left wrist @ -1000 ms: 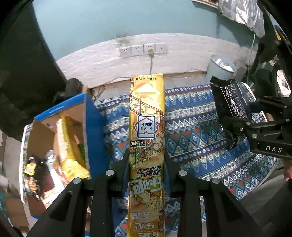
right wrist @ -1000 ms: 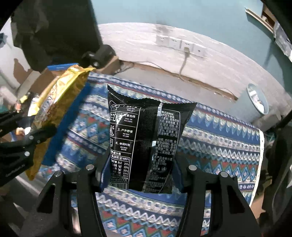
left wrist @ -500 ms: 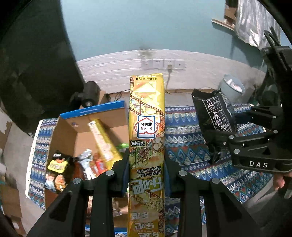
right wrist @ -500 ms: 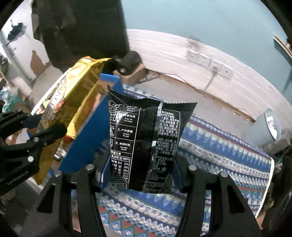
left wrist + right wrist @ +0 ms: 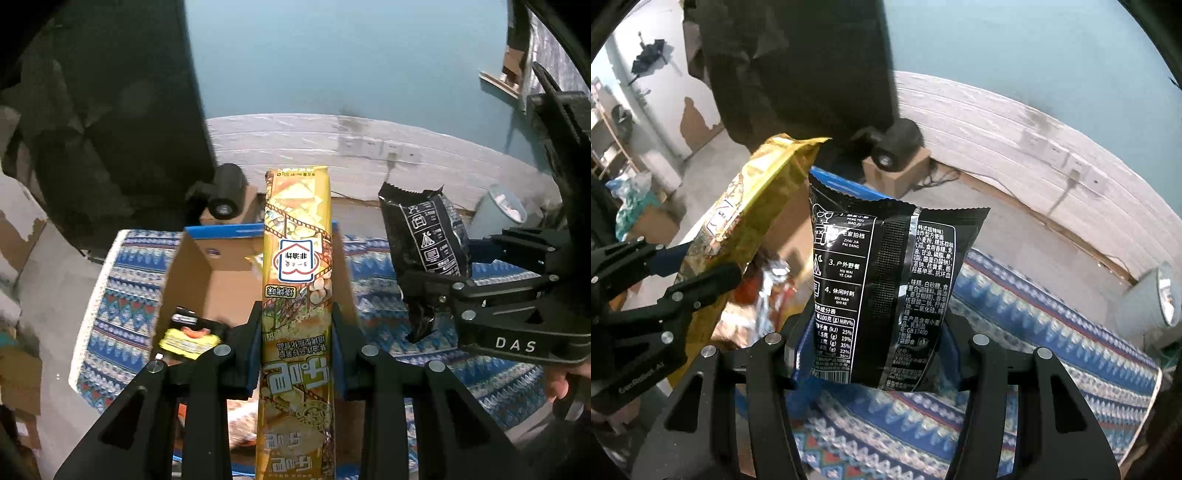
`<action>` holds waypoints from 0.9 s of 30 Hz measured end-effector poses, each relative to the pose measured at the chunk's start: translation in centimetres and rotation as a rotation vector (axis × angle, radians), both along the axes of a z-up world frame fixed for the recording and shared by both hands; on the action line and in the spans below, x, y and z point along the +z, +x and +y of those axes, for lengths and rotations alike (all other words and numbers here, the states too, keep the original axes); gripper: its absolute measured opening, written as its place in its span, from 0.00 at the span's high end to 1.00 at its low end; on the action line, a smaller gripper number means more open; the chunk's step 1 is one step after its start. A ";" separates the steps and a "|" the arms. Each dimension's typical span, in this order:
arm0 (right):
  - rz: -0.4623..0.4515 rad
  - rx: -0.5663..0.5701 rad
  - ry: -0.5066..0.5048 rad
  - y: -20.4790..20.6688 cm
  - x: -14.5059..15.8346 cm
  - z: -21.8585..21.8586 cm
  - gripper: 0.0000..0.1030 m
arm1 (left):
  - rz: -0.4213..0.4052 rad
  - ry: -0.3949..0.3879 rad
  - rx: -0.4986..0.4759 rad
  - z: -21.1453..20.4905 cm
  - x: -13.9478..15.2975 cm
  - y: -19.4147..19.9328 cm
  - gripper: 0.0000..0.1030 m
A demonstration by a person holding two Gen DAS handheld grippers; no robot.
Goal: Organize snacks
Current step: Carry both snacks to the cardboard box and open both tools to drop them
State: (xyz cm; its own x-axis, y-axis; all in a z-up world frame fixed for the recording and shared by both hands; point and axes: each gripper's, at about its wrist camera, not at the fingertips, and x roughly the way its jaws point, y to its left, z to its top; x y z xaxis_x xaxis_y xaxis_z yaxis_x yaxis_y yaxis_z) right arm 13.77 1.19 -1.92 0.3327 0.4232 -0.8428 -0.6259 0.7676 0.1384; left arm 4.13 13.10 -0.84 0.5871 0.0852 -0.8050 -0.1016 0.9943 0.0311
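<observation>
My left gripper point(image 5: 297, 332) is clamped on a long yellow snack pack point(image 5: 297, 280), which stands upright between its fingers with the printing upside down. Below and beyond it sits an open cardboard box point(image 5: 221, 273) with a blue rim, resting on a desk covered by a blue patterned cloth point(image 5: 110, 295). Inside the box, on the near left, I can see a small black and yellow packet point(image 5: 190, 334) and, lower down, something pale and orange that is too blurred to name. My right gripper point(image 5: 875, 354) is closed on a black snack bag point(image 5: 886, 295), gripping it by its lower part so the white printed back faces me. In the left wrist view that black bag hangs to the right of the yellow pack, well apart from it, over the cloth just right of the box. In the right wrist view the yellow pack leans in from the left, over the box, whose blurred contents show beneath it. Against the far wall a black spotlight point(image 5: 225, 192) sits on a small brown carton, and a grey bin point(image 5: 498, 214) stands on the floor at the far right, below a row of wall sockets point(image 5: 380, 149).
</observation>
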 end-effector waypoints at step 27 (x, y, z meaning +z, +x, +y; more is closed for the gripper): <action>0.080 0.074 0.005 1.0 -0.2 5.9 0.31 | 0.086 -0.018 0.153 6.7 -2.2 0.8 0.47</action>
State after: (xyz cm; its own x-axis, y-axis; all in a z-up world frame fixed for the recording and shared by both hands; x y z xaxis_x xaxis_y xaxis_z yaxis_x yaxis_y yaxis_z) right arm 14.77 7.04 -2.11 0.2321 0.4482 -0.8633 -0.6673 0.7191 0.1939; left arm 4.93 19.77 -3.08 0.4975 0.1535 -0.8538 -0.2492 0.9680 0.0289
